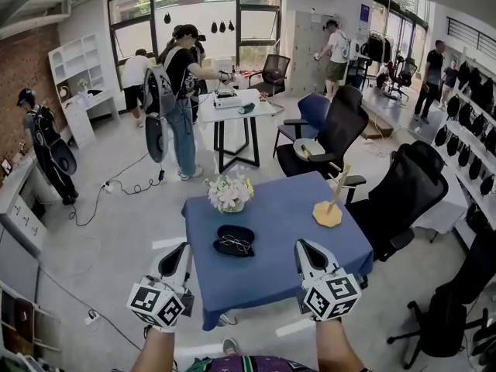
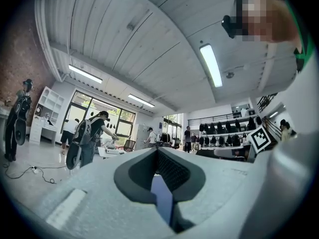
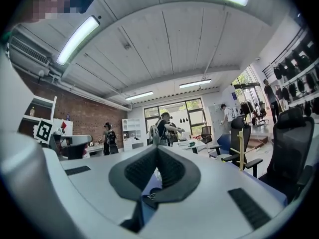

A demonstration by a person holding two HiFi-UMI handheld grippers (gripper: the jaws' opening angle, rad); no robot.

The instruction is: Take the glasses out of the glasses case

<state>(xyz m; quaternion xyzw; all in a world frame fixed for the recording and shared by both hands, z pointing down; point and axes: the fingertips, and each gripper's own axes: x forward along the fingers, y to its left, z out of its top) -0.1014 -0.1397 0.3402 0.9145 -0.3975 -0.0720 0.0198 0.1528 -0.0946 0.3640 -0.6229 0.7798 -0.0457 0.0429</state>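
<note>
Left claw (image 1: 184, 248) clenched empty, right claw (image 1: 301, 244) likewise — glasses case (image 1: 234, 233) between them, glasses (image 1: 237, 246) apparently inside

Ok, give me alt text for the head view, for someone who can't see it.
A black glasses case with glasses in it lies on a blue table, with the left claw and right claw held either side of it, both shut and empty. A flower bouquet stands behind the case.

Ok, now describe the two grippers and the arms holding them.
The left gripper and right gripper match: pale grey-white bodies tapering to a point, with dark ribbed pads lining the jaws. Each carries a cube of black-and-white square markers. No cables show. The forearms are bare, with no sleeves in view.
</note>
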